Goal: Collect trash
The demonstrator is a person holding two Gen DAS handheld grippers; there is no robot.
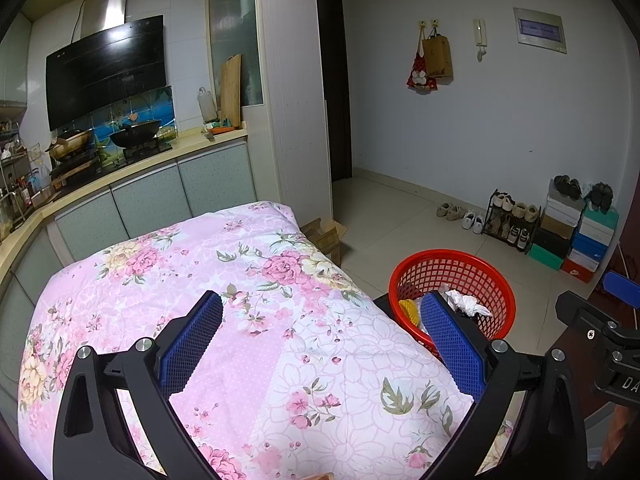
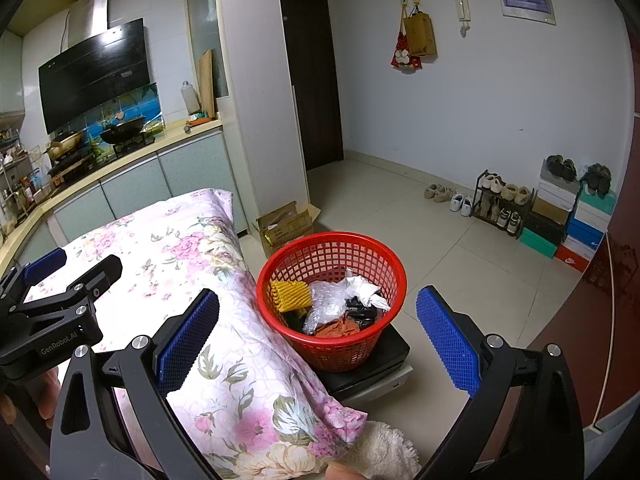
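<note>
A red mesh basket (image 2: 332,344) stands on a black stool beside the table and holds trash: a yellow ridged piece (image 2: 290,296), bubble wrap (image 2: 326,300), white crumpled paper (image 2: 362,284), black and orange scraps. The basket also shows in the left wrist view (image 1: 452,268). My left gripper (image 1: 320,340) is open and empty above the pink floral cloth (image 1: 224,320) on the table. My right gripper (image 2: 318,340) is open and empty, hovering before the basket. No loose trash shows on the cloth.
A cardboard box (image 2: 286,226) sits on the floor behind the basket. A shoe rack (image 2: 500,204) and stacked shoe boxes (image 2: 568,220) line the right wall. A kitchen counter with a stove (image 1: 132,148) runs along the left. A white fluffy cloth (image 2: 380,452) lies below the table edge.
</note>
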